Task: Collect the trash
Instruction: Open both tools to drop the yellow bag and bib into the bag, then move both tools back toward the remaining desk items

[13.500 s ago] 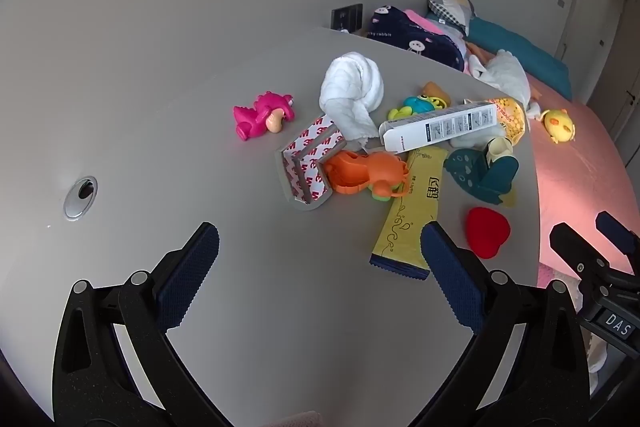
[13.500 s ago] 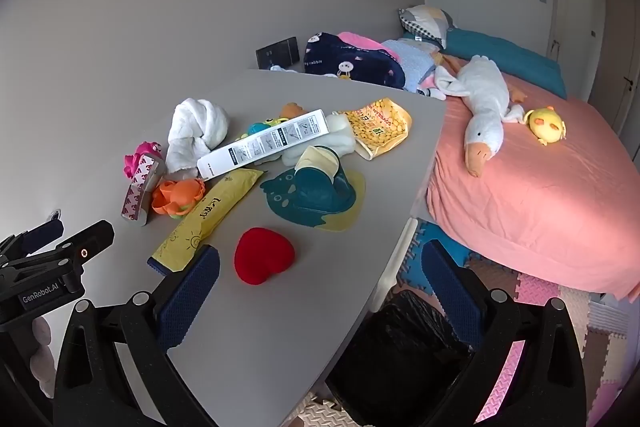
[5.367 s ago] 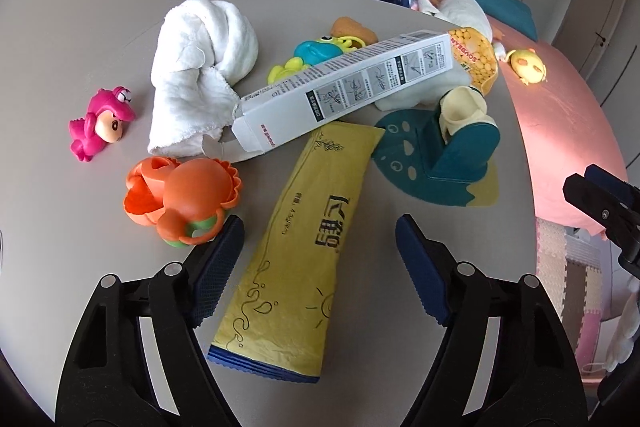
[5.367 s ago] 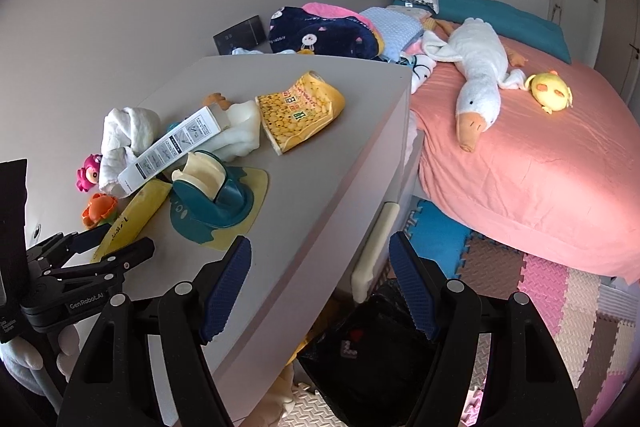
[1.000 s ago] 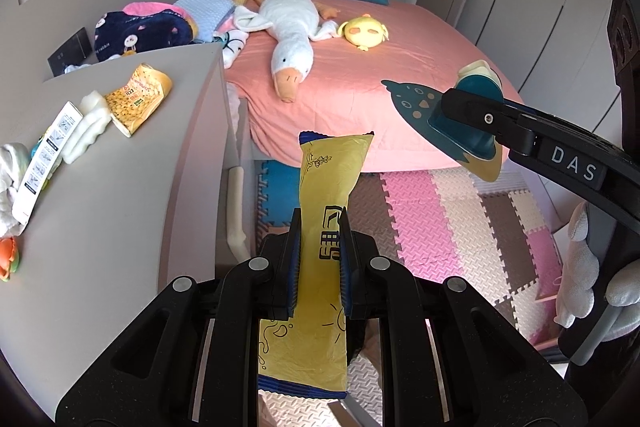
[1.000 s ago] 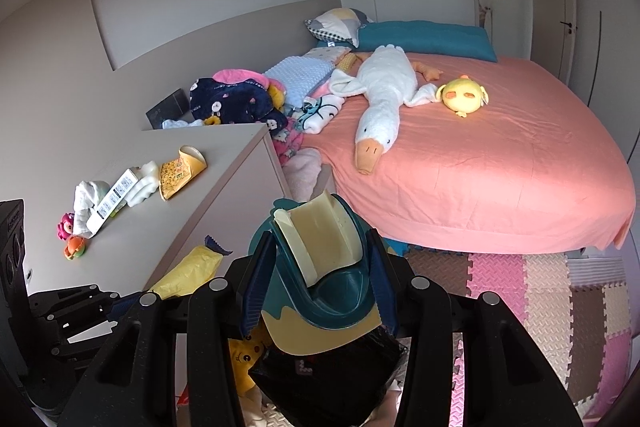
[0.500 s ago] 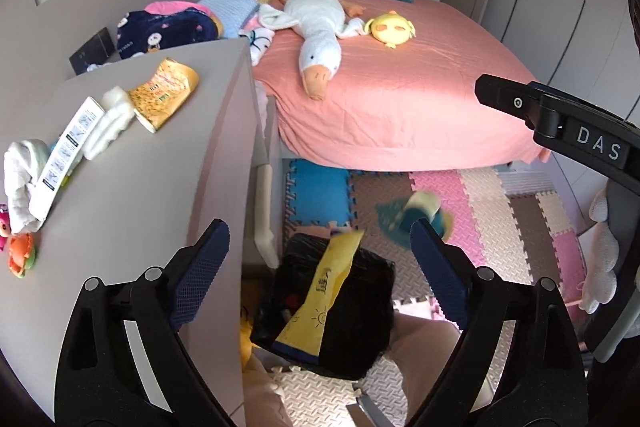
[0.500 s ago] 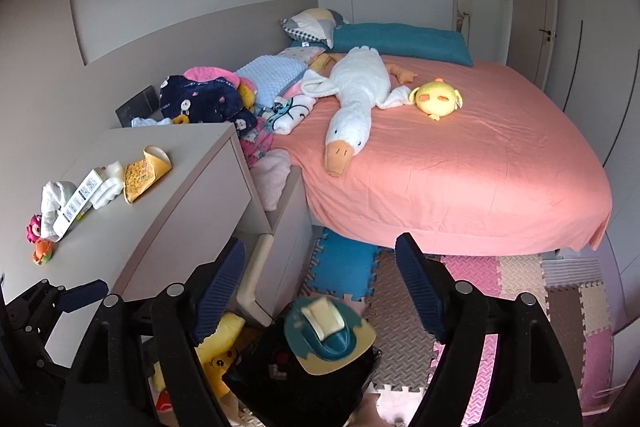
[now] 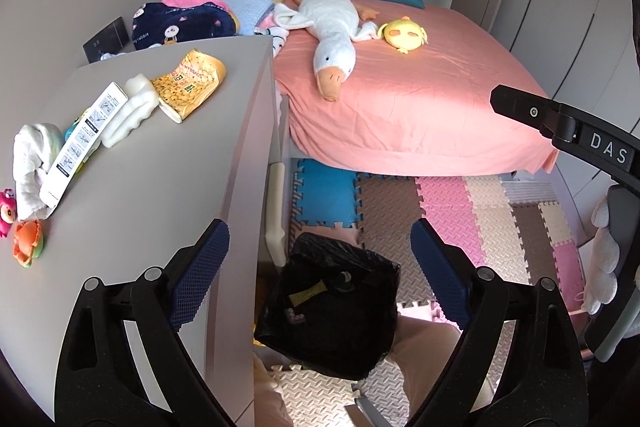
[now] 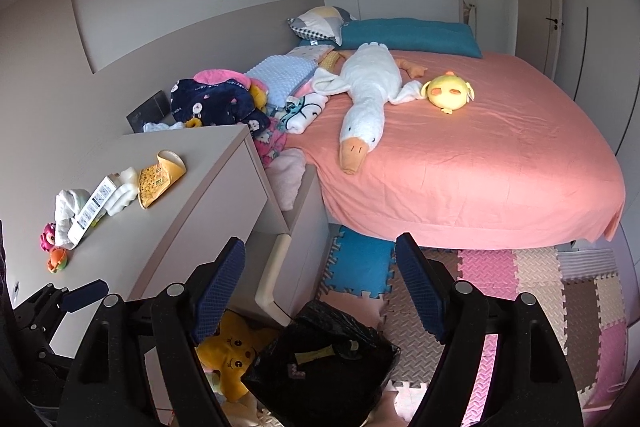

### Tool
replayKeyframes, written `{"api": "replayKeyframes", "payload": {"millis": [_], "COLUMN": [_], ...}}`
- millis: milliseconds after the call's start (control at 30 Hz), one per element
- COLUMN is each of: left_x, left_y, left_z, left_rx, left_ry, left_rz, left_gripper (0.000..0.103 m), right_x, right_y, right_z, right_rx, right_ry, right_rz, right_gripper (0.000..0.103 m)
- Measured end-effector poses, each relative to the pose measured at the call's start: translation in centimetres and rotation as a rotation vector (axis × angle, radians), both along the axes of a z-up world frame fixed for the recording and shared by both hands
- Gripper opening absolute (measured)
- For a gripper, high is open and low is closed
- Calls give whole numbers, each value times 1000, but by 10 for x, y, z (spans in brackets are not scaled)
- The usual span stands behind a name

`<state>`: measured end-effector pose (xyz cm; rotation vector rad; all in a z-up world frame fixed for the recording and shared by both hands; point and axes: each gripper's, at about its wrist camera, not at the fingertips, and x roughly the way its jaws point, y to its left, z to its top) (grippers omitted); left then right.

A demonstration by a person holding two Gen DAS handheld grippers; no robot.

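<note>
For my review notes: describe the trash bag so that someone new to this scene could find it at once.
Start at the grey desk beside the pink bed. On the foam floor mats at the desk's corner sits the trash bag, the only glossy black, open-topped thing there.

Black bag between the blue-padded fingers — beyond it mats in pink, blue, brown and cream, and a salmon-pink bed; yellow dotted packet left.
</note>
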<state>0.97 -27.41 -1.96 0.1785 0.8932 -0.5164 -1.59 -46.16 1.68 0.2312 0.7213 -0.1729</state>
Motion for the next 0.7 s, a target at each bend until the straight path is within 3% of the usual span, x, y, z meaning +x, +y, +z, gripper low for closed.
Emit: {"api": "replayKeyframes", "payload": {"millis": [700], "left_x": [16], "left_y": [68], "left_z": [2], "left_rx": [-11], "left_ry": [-3], "left_rz": [135], "left_gripper": [89], "right_x": [32], "right_y": [65], "right_z": [-2], "right_rx": [19], "right_ry": [9], "right_rz": [150], "right_gripper": [78]}}
